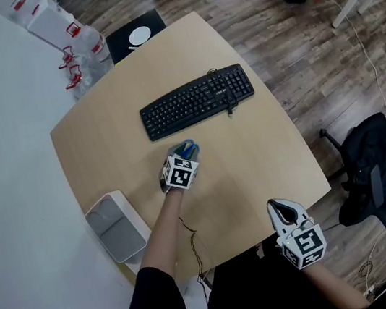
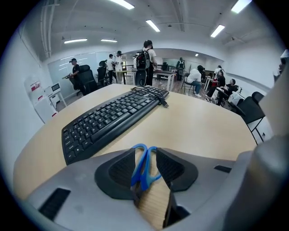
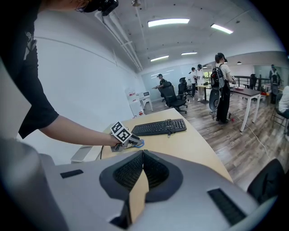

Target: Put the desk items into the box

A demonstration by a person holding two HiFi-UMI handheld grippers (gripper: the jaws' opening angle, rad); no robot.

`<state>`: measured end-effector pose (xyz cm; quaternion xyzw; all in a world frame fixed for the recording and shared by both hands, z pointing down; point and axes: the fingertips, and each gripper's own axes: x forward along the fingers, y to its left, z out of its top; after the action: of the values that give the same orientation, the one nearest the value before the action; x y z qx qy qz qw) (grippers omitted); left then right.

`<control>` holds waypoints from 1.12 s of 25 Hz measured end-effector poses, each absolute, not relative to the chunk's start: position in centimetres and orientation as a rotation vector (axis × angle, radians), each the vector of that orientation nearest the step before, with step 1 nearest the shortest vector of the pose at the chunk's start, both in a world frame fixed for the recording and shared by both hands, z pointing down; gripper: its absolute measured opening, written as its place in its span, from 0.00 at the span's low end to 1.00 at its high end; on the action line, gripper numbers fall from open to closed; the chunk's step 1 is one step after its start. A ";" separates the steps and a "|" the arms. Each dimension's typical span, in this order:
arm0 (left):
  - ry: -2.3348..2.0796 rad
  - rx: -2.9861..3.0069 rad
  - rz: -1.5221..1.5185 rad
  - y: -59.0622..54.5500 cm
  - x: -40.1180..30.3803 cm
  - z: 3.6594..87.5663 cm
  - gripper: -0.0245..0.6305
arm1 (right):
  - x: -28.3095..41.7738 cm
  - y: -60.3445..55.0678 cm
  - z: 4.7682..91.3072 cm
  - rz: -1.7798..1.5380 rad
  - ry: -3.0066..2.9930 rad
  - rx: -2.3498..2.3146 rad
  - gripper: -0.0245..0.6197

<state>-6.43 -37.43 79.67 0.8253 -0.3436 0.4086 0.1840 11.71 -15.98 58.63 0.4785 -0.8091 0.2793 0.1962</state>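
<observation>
Blue-handled scissors (image 2: 143,164) lie on the wooden desk (image 1: 253,162) in front of the black keyboard (image 1: 196,100). My left gripper (image 1: 186,147) is down over them, jaws standing either side of the handle loops, which nearly fill the gap. In the left gripper view the gripper (image 2: 145,151) points at the keyboard (image 2: 108,119). The grey box (image 1: 94,212) sits at the desk's near left edge, left of my forearm. My right gripper (image 1: 284,208) hovers at the near right edge, its jaws (image 3: 143,153) shut with nothing in them, looking across at the scissors (image 3: 137,143).
A black office chair (image 1: 374,164) stands right of the desk. Water bottles (image 1: 79,63) crowd the floor at the far left corner. Several people stand and sit at desks deep in the room (image 2: 146,63).
</observation>
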 end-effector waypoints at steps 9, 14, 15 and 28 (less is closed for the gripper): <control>-0.897 2.378 1.414 -37.6 -5.6 81.6 0.22 | 13.0 -15.5 58.8 0.795 -2.239 1.379 0.13; -0.853 2.331 1.405 -37.4 -5.3 82.1 0.18 | 14.1 -15.3 59.0 0.800 -2.218 1.414 0.13; -0.848 2.329 1.391 -37.4 -5.3 82.1 0.17 | 14.2 -15.2 59.0 0.801 -2.214 1.420 0.13; -0.990 2.274 1.186 -36.6 -7.1 79.1 0.15 | 16.1 -14.5 57.8 0.771 -2.248 1.440 0.13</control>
<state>-7.09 -36.56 79.14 0.8113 -0.3533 0.4232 0.1947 16.09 -14.46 57.83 0.5099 -0.7956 0.2729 0.1804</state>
